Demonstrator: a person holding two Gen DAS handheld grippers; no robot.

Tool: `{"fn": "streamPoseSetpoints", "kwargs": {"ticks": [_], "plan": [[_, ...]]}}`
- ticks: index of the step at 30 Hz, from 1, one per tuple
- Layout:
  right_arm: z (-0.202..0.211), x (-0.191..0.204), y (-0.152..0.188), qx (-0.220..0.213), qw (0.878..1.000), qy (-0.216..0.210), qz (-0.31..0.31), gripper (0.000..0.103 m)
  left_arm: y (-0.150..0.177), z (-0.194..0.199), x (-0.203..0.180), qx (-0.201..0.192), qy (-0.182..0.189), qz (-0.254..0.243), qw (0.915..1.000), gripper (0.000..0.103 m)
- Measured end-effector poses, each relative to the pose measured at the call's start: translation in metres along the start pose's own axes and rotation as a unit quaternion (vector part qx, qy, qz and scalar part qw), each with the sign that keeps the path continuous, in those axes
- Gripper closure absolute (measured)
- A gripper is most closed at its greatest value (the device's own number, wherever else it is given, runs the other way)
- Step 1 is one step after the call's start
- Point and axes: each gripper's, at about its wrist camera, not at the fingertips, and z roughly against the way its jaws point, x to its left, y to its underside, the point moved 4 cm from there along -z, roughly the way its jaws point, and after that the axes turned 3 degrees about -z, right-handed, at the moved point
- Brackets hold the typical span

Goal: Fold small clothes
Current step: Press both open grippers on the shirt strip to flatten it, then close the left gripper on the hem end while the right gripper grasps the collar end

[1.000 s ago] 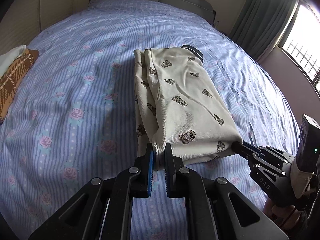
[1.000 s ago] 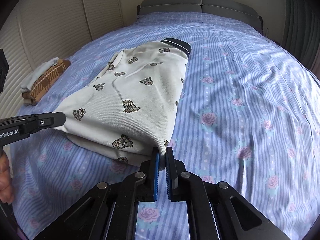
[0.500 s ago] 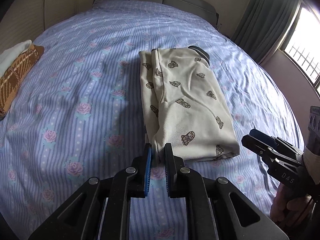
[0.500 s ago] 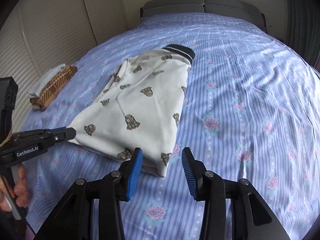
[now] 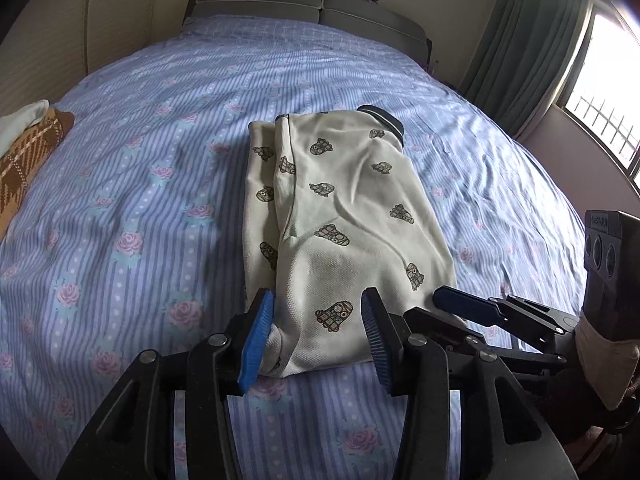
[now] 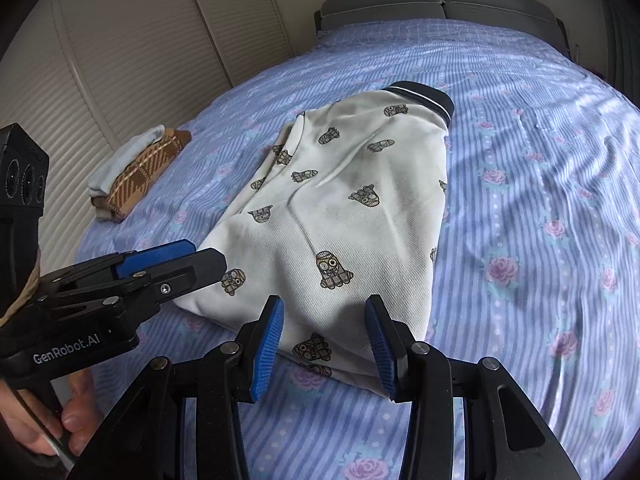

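Observation:
A cream child's shirt (image 5: 344,216) printed with small figures and trimmed with a dark collar lies folded lengthwise on the bed; in the right wrist view the shirt (image 6: 352,200) runs away from me. My left gripper (image 5: 317,296) is at its near left corner, jaws opening, the hem lying loose between the pads. My right gripper (image 6: 324,302) stands open over the near right corner, cloth between the pads but not pinched. Each gripper shows in the other's view: the right gripper (image 5: 460,308) and the left gripper (image 6: 188,256).
The bed has a blue striped sheet with roses (image 5: 160,200) and a grey headboard (image 5: 312,4). A folded stack of clothes (image 6: 136,172) lies near the left edge. Slatted closet doors (image 6: 120,60) stand left, a curtained window (image 5: 600,80) right. A hand (image 6: 40,432) holds the left gripper.
Both grippers were shut on the shirt's near hem; the right let go first, then the left, and the hem now rests on the bed. Both hands shifted slightly.

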Motion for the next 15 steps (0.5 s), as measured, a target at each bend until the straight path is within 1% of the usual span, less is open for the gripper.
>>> {"fn": "streamPoseSetpoints", "kwargs": {"ticks": [5, 7, 10, 13, 14, 15], "plan": [[-0.011, -0.002, 0.004, 0.021, 1.0, 0.005, -0.002, 0.059, 0.013, -0.015, 0.019, 0.031, -0.028, 0.022, 0.9989, 0.057], [-0.013, -0.003, 0.006, 0.028, 1.0, 0.009, 0.0, 0.059, 0.017, -0.018, 0.026, 0.038, -0.025, 0.036, 0.9983, 0.056], [-0.013, -0.003, 0.007, 0.031, 0.999, 0.01, -0.001, 0.059, 0.017, -0.013, 0.027, 0.032, -0.03, 0.039, 0.9983, 0.056], [0.001, -0.004, 0.0, 0.017, 1.0, -0.003, -0.017, 0.059, 0.015, 0.005, 0.023, 0.013, -0.031, 0.04, 0.9986, 0.055], [0.009, -0.005, -0.003, 0.006, 1.0, -0.007, -0.022, 0.058, 0.015, 0.013, 0.022, 0.004, -0.035, 0.045, 0.9984, 0.045], [0.017, -0.007, -0.008, -0.007, 1.0, -0.009, -0.028, 0.048, 0.014, 0.022, 0.021, -0.008, -0.043, 0.054, 0.9976, 0.032]]}}
